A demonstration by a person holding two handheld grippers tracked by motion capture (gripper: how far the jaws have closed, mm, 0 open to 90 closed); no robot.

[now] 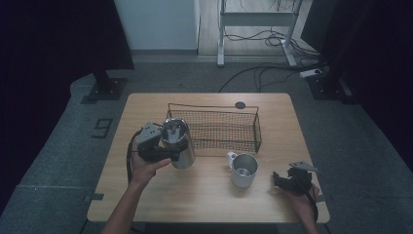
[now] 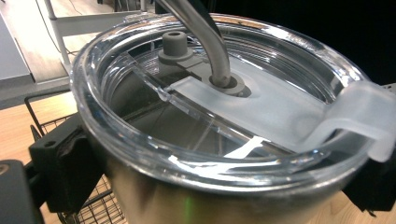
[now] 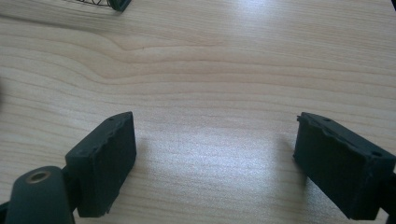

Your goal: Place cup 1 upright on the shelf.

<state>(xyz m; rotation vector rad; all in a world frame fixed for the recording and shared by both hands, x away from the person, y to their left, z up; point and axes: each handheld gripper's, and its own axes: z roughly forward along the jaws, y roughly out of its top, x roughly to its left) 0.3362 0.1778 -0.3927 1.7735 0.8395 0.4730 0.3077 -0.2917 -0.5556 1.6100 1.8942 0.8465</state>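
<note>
Tumbler (image 1: pixel 179 144) clamped in left tongs (image 1: pixel 168 151), seemingly touching basket (image 1: pixel 214 130) edge; right tongs (image 1: pixel 285 181) spread

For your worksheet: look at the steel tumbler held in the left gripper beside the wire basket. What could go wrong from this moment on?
1. The left gripper clamps the tumbler high, near its clear lid, on smooth steel; it might slip or tilt.
2. The wire basket stands right beside the tumbler, so its rim could catch the tumbler when it is moved.
3. The metal mug stands close by and might be knocked.
</note>
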